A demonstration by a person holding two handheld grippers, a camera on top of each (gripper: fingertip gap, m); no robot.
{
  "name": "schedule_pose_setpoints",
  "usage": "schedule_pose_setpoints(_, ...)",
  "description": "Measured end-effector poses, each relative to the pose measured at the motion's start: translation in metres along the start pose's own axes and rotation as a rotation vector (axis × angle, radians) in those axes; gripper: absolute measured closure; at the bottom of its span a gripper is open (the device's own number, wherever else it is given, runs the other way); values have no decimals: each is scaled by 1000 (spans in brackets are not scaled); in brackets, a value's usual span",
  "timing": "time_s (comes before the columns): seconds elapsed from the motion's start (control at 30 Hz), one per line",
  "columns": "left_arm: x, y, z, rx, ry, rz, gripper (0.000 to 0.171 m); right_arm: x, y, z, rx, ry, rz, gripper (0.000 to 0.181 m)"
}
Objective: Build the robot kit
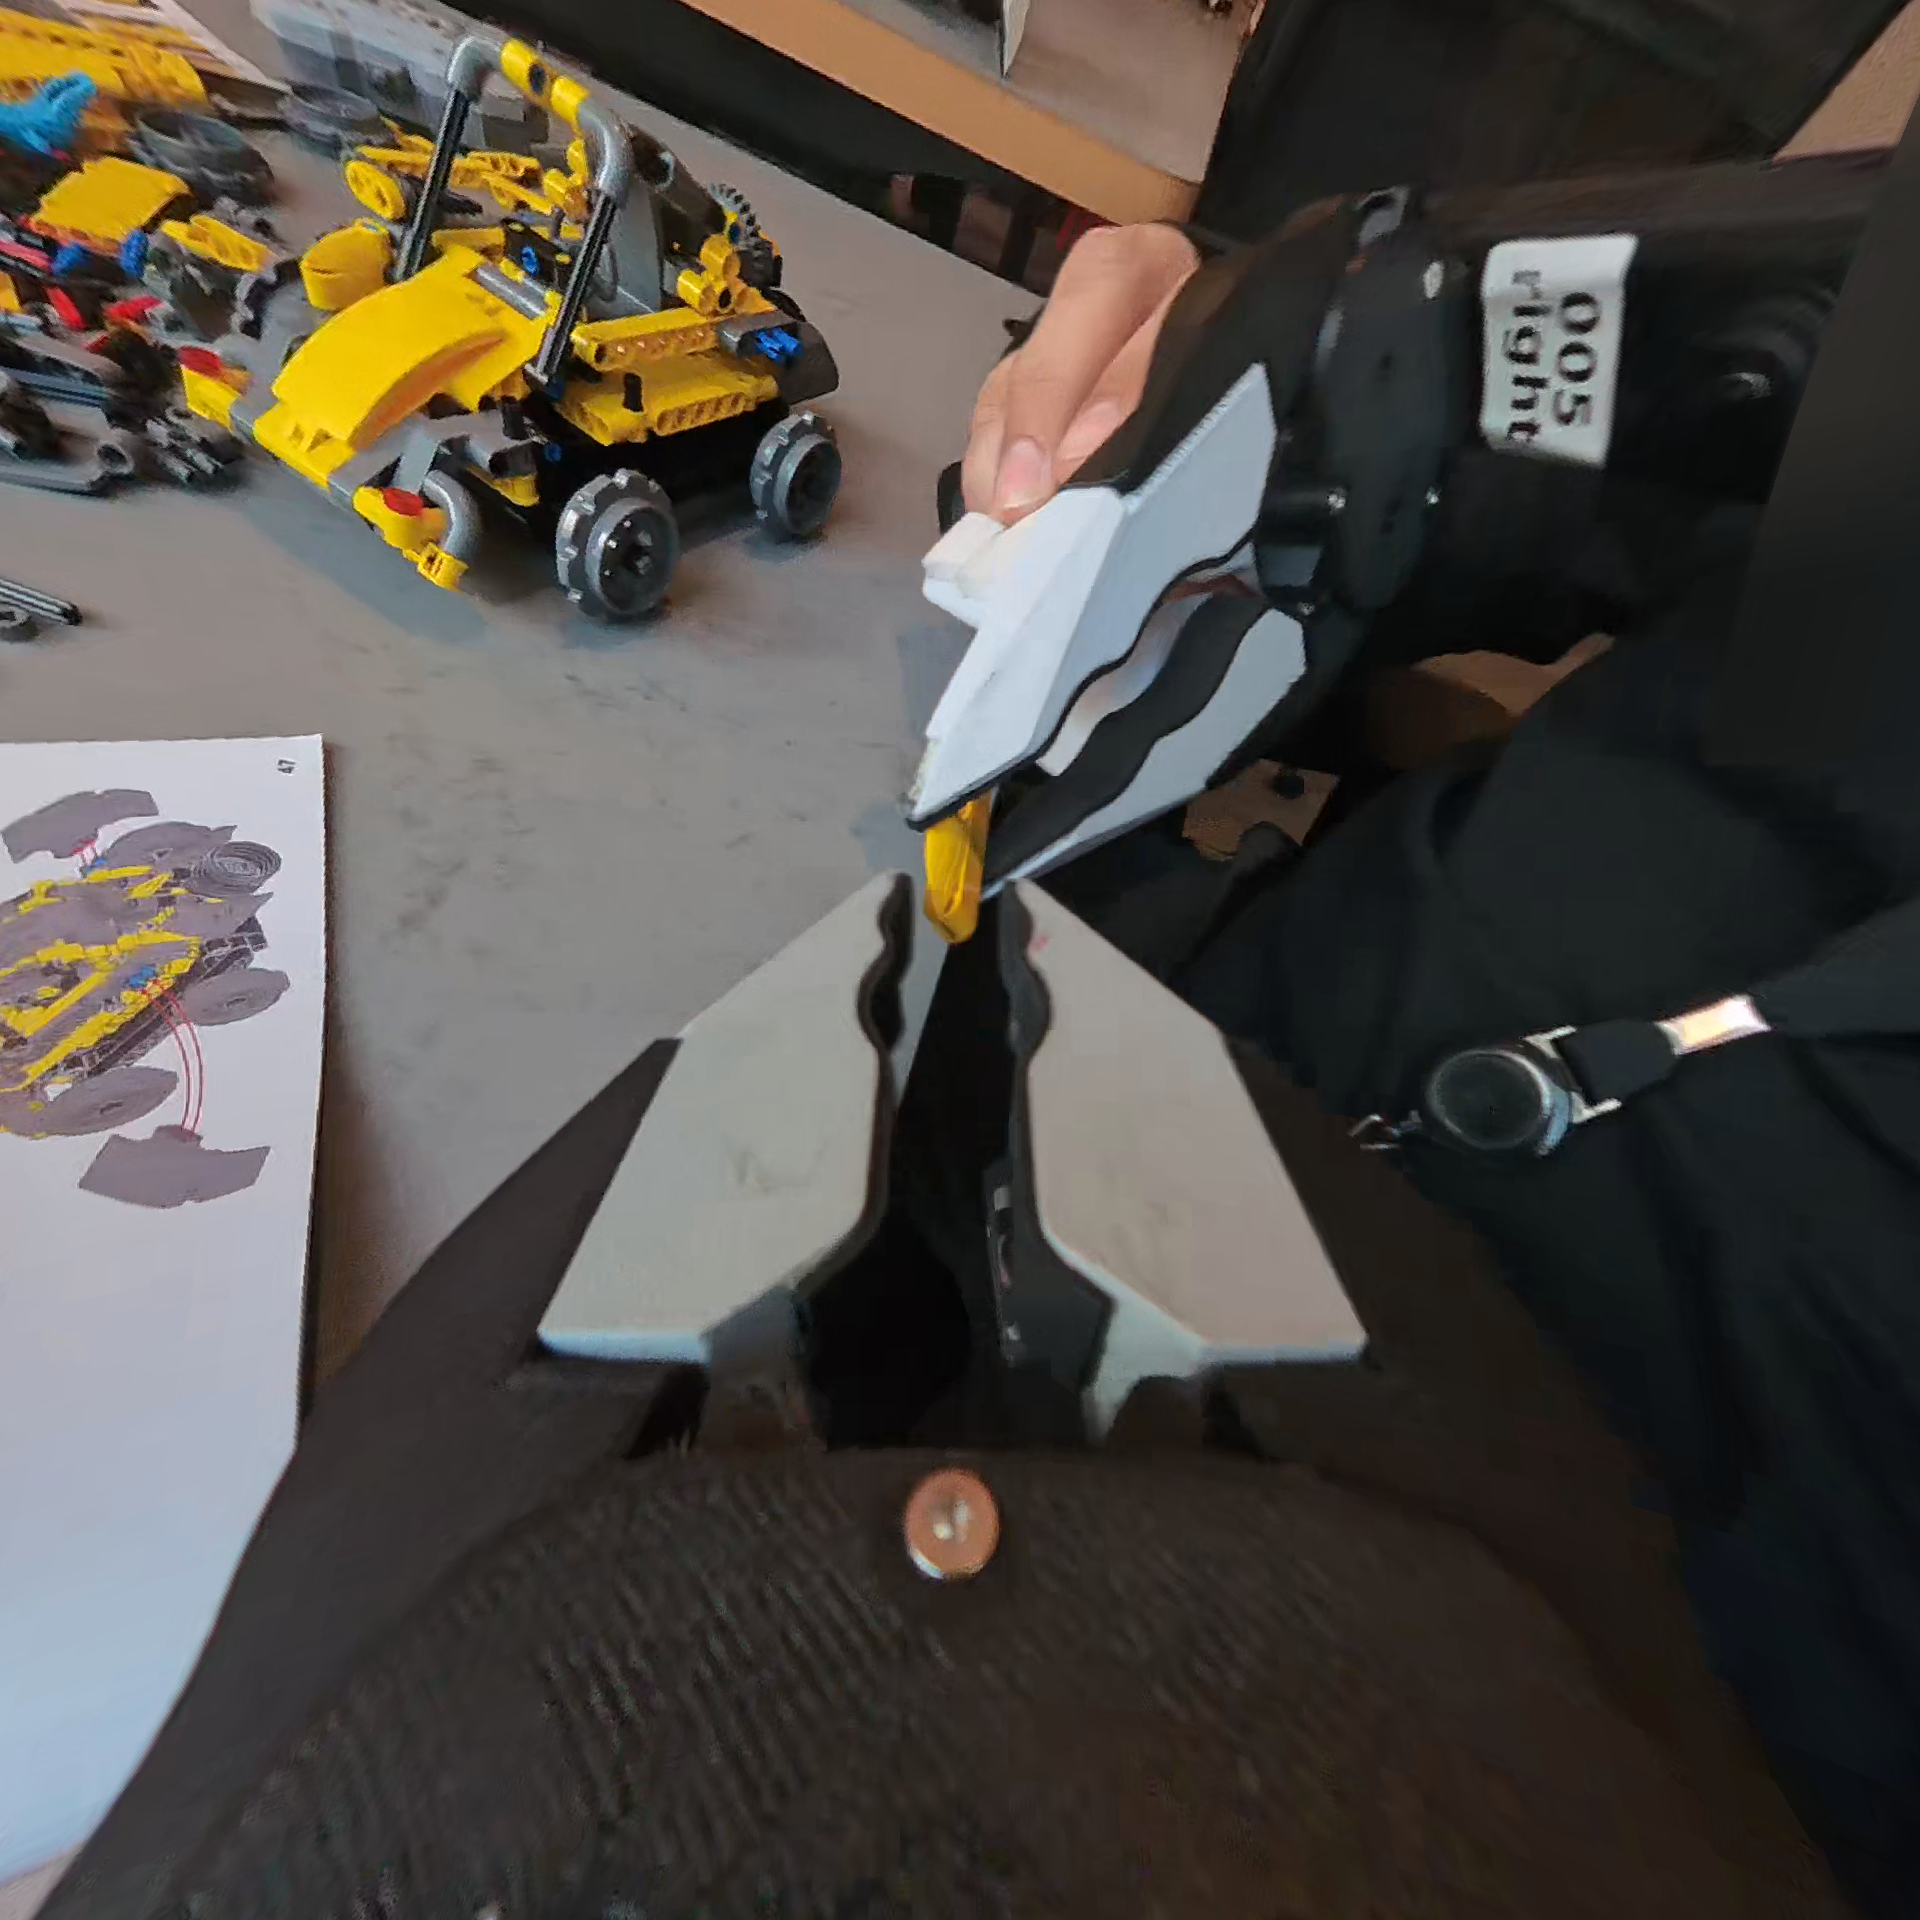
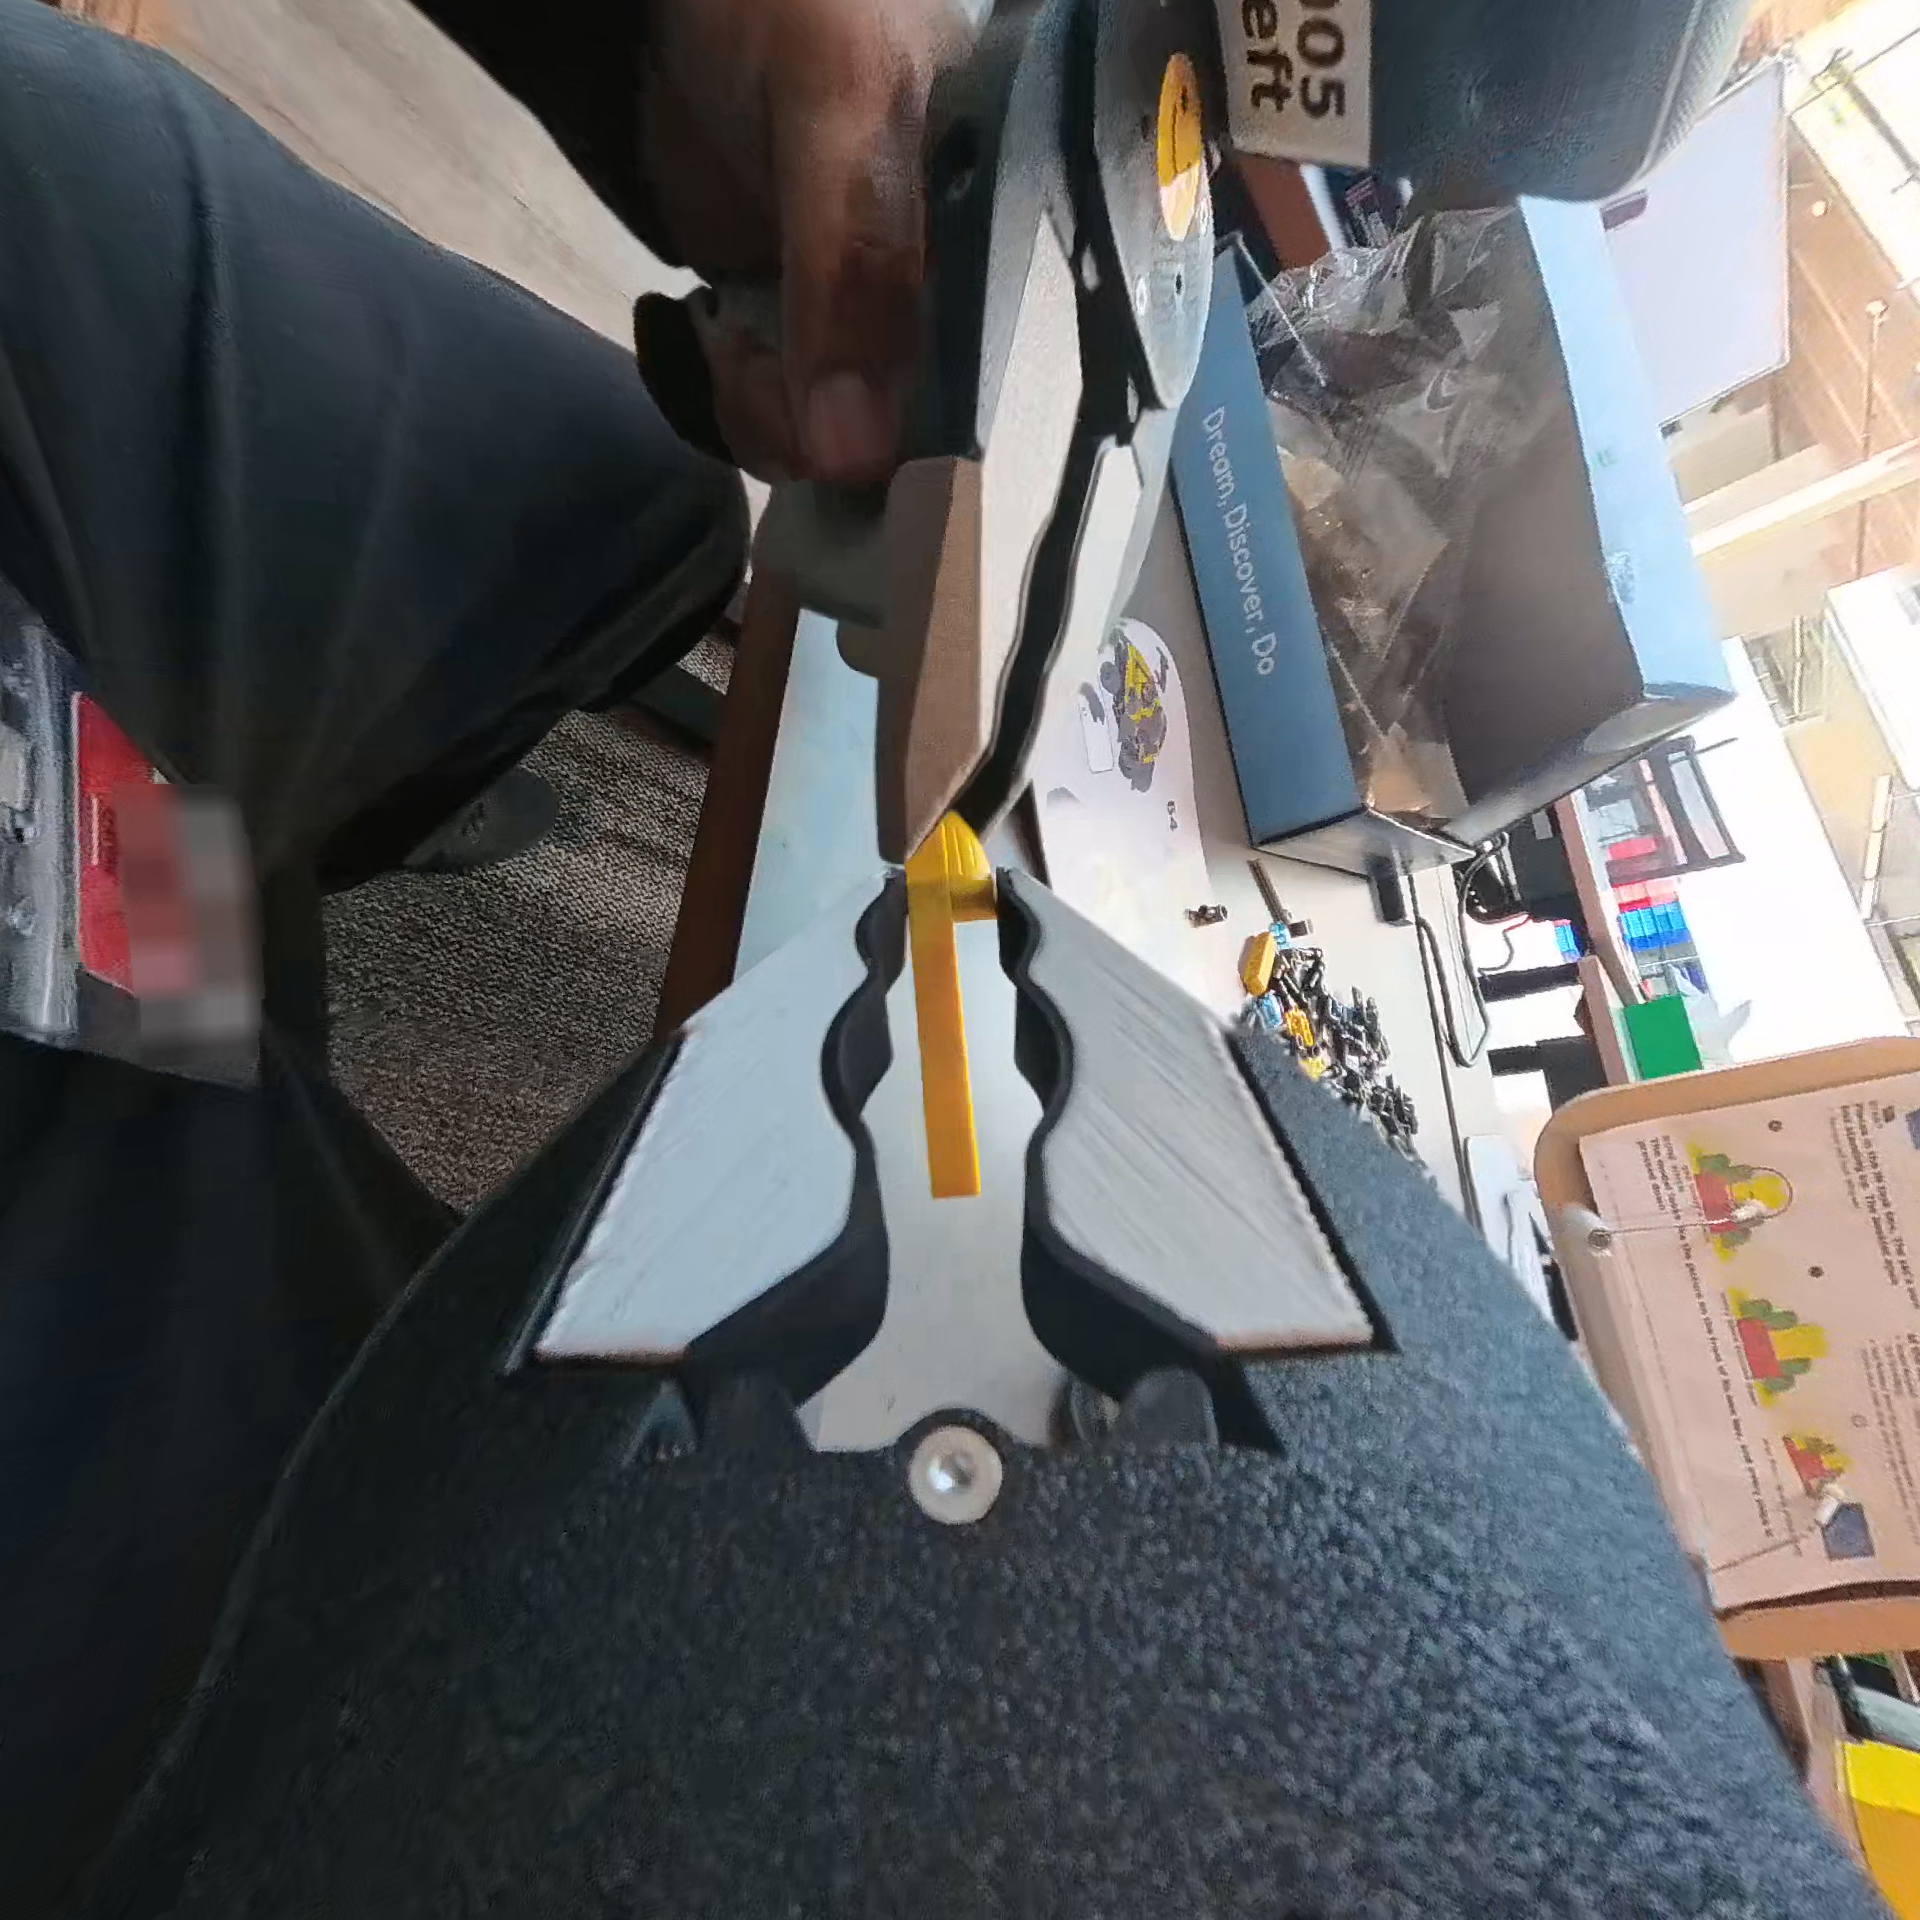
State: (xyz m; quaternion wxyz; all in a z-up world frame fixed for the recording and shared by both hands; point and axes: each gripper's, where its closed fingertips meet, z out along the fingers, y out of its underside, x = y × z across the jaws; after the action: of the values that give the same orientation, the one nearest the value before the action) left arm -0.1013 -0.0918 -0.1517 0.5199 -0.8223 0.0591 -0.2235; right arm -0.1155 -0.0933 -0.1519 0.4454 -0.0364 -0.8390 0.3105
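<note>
Up close, the right gripper (image 2: 943, 883) is clamped on a long yellow plastic piece (image 2: 948, 1023), which runs back between its two white fingers (image 2: 727, 1174) with its rounded end poking out past the tips. The left gripper (image 1: 951, 894) meets it tip to tip, its fingers drawn nearly together; the end of that yellow piece sits right at its fingertips, though whether they actually pinch it I cannot tell. A hand (image 1: 1081, 353) wraps the right gripper's body, and both tools are held off the edge of the grey table (image 1: 582, 748), in front of dark clothing. Farther out on the table stands a yellow and grey toy truck (image 1: 540, 374) on black wheels, with loose yellow and black parts (image 1: 114, 260) just beside it. An open instruction booklet (image 1: 156, 1091) lies nearer, well apart from the truck. In the right wrist view a blue box (image 2: 1278, 623) holding clear bags rests on the table.
</note>
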Motion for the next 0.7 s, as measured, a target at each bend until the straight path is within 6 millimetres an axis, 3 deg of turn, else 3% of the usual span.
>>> schedule_pose_setpoints(0.1,-4,1,4,1,-35,18,165,-2,1,0,7,-3,12,163)
schedule_pose_setpoints(0.17,-5,4,5,-17,-67,50,166,-11,2,0,5,-67,61,139)
schedule_pose_setpoints(0.23,-10,5,4,-41,-125,109,167,-12,7,-1,4,-90,147,138)
schedule_pose_setpoints(0.3,-14,3,2,-36,-155,140,167,-3,11,-4,30,-67,264,145)
schedule_pose_setpoints(0.53,-29,-4,-18,0,-260,203,167,27,31,-9,46,16,539,142)
schedule_pose_setpoints(0.63,-32,-1,-24,0,-285,212,167,29,30,-7,62,-17,608,130)
schedule_pose_setpoints(0.7,-25,0,-25,2,-264,241,167,25,20,-7,108,-108,654,134)
